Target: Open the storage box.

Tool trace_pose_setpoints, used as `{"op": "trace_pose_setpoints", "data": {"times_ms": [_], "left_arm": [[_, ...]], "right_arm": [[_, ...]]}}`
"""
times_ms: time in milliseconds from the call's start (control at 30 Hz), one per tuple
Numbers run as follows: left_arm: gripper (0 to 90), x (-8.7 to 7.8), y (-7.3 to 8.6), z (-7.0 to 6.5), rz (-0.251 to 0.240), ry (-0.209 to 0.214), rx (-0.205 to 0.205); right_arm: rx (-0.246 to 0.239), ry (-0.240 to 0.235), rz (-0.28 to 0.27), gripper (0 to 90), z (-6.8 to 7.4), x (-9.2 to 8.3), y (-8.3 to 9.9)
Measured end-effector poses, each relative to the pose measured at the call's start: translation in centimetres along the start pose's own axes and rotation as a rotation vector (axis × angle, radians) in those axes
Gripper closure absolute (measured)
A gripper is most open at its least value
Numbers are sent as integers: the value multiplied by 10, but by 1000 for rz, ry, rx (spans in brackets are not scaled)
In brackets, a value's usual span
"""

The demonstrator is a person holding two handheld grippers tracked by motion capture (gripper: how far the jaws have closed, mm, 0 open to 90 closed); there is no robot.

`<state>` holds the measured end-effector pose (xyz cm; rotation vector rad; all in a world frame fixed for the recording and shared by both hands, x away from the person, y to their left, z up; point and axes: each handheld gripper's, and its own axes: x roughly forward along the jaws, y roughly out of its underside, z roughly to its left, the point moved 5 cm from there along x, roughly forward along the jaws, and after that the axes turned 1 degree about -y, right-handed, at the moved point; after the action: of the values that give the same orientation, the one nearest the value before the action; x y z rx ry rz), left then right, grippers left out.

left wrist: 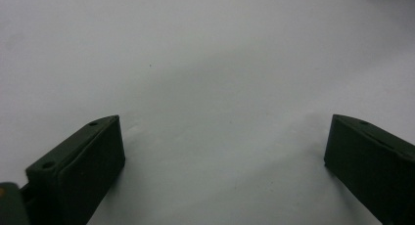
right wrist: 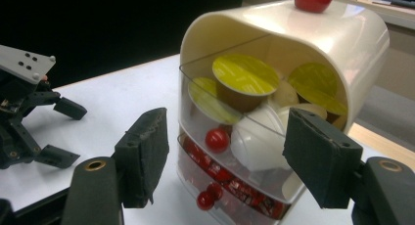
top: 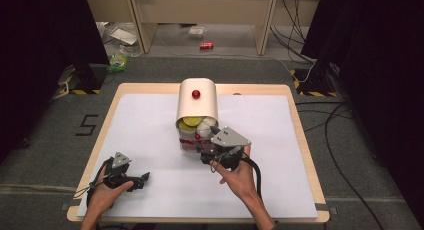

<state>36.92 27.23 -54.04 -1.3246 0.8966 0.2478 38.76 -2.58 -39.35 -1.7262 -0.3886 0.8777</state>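
A cream arched dispenser box (top: 197, 102) with a red knob on top (top: 196, 94) stands mid-table. Its clear front drawers (right wrist: 235, 151) hold yellow-lidded coffee capsules (right wrist: 243, 78), white pods and red items below. My right gripper (top: 210, 140) is open right in front of the box, its jaws spread on either side of the drawer front with a small red drawer knob (right wrist: 217, 139) between them. My left gripper (top: 142, 179) rests low over the white table sheet at the front left, open with nothing between its jaws (left wrist: 222, 151).
The white sheet (top: 150, 135) covers a wooden table (top: 300, 135). Beyond the table lie a red can (top: 206, 46), litter and cables on the floor. In the right gripper view the left gripper (right wrist: 29, 112) sits farther off at the left.
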Motion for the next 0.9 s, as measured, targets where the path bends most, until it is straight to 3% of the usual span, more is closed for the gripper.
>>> {"op": "trace_pose_setpoints", "data": {"times_ms": [300, 600, 900], "left_arm": [[5, 0, 0, 0, 1, 1, 0], [5, 0, 0, 0, 0, 0, 0], [5, 0, 0, 0, 1, 0, 0]], "right_arm": [[9, -3, -11, 333, -5, 11, -7], [6, 6, 25, 333, -9, 18, 0], [-9, 2, 27, 334, -11, 19, 1]]}}
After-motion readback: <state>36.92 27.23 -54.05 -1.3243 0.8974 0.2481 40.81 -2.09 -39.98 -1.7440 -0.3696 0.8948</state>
